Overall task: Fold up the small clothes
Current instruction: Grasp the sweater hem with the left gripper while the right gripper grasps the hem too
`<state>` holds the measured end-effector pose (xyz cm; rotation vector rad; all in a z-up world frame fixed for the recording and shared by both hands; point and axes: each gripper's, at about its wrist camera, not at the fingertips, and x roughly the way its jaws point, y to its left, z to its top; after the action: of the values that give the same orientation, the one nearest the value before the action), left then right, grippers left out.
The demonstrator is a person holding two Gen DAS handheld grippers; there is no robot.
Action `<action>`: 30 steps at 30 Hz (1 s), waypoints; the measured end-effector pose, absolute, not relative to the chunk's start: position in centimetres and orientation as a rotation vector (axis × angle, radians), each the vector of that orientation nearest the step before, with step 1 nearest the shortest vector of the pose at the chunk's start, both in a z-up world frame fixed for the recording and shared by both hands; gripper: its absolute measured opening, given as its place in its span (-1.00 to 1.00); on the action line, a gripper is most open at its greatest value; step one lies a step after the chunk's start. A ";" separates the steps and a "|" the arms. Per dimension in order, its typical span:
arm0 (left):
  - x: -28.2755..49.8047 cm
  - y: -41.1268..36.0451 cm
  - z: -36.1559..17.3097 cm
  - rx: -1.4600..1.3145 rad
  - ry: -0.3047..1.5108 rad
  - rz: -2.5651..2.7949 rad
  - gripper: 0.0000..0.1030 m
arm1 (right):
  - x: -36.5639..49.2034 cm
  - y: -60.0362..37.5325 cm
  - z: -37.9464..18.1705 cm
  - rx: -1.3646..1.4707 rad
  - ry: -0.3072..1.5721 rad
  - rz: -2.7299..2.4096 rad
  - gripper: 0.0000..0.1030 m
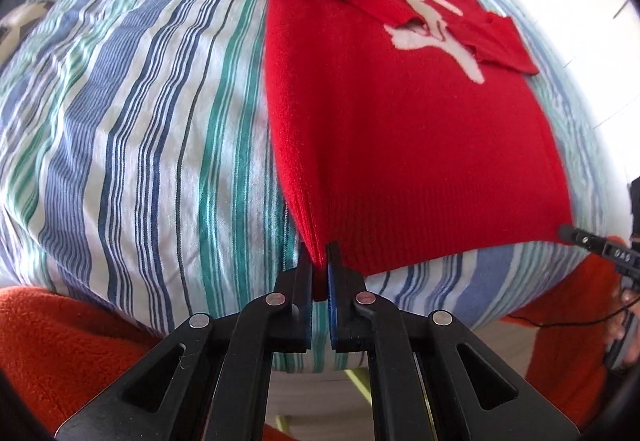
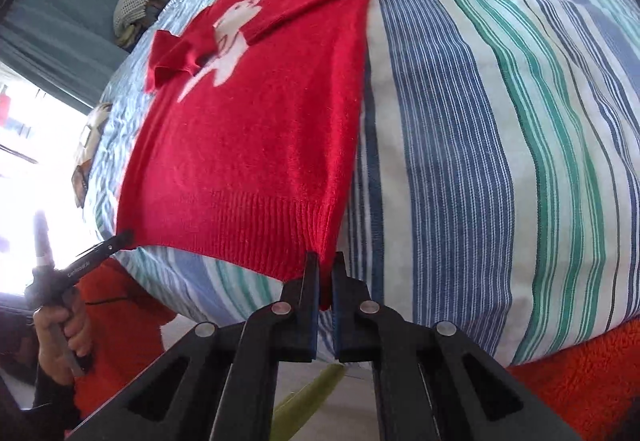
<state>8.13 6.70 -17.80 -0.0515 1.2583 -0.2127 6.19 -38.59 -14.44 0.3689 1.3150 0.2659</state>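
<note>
A small red knitted sweater [image 1: 400, 145] with a white animal figure lies flat on the blue, green and white striped bedcover [image 1: 120, 129], sleeves folded across its chest, ribbed hem at the bed's near edge. The left gripper [image 1: 320, 261] is clamped on one hem corner, which sits between its fingers. The right gripper [image 2: 326, 269] pinches the other corner.

Left wrist view: steeply down along the left gripper [image 1: 319, 257], close at the hem corner of the red sweater [image 1: 400, 129]. Right wrist view likewise, right gripper [image 2: 326, 261] at the opposite corner. Both share sweater and striped bedspread [image 1: 140, 121].
</note>
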 end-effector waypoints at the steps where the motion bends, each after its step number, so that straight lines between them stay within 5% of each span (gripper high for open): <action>1: 8.2 6.6 -18.4 -0.037 1.265 -0.201 -0.93 | 6.4 -38.5 -15.0 0.364 1.327 0.256 -0.92; 30: 8.8 6.8 -20.5 -0.083 1.295 -0.150 -0.92 | 6.7 -37.3 -16.9 0.307 1.309 0.222 -0.93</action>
<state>8.80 6.82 -20.50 -0.0830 1.2952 -0.1499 6.69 -37.34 -16.88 0.3069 1.3092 0.2220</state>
